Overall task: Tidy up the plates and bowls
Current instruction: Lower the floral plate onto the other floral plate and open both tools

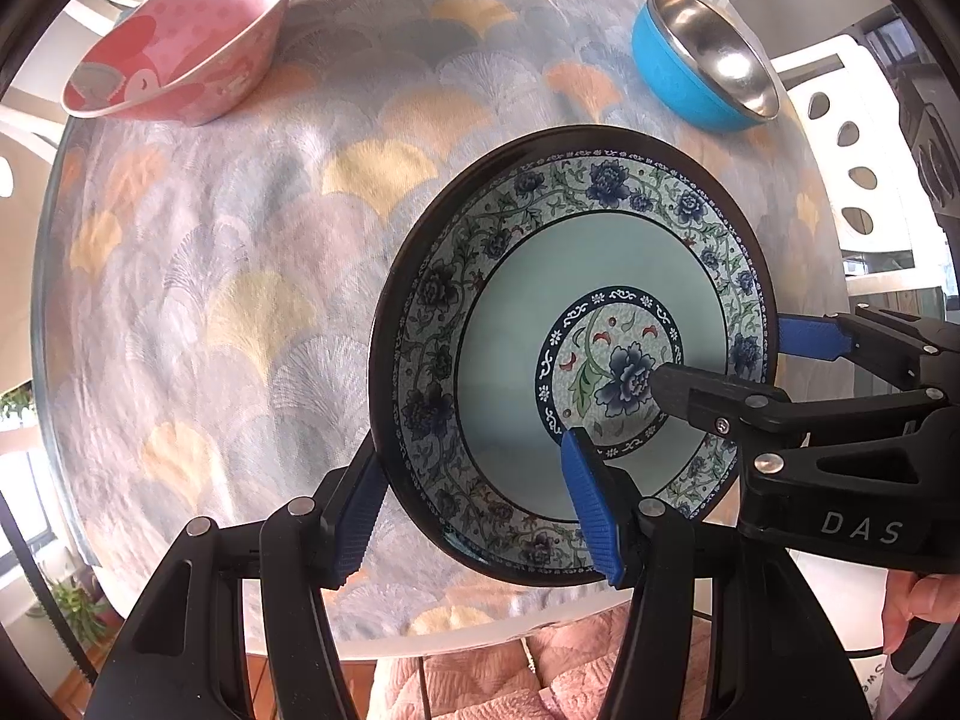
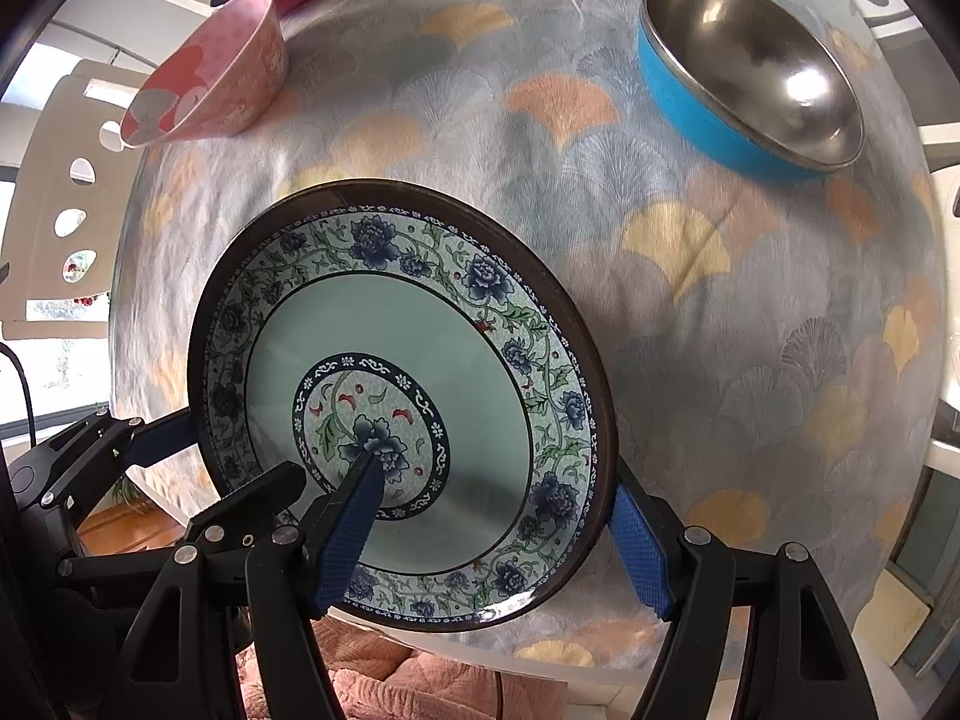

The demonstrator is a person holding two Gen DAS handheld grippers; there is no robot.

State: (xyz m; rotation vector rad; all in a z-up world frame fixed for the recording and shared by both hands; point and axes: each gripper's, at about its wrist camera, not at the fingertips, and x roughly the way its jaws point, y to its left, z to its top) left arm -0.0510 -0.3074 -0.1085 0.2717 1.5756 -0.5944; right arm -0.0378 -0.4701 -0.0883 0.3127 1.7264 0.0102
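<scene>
The floral plate, a deep dish with a dark rim, a blue-flower border and a pale green well, sits above the near edge of a round table covered in a fan-patterned cloth. Whether the plate touches the cloth cannot be told from either view.

The left gripper straddles the plate's near-left rim: one blue pad lies outside the dark rim, the other reaches over the border into the green well, so the rim wall runs between the jaws. The jaws stand partly apart around that rim; both pads seem to touch it, and the gripper appears to be pinching the plate.

The right gripper takes the plate's opposite side in the same way. One blue finger lies across the central flower medallion inside the plate, the other sits outside the rim, just beside its dark edge. These jaws also stand partly apart with the rim between them, apparently clamped on it.

Relative to the plate, a pink bowl stands well apart at the far left of the table, and a blue bowl with a steel lining stands at the far right, both on the cloth.
</scene>
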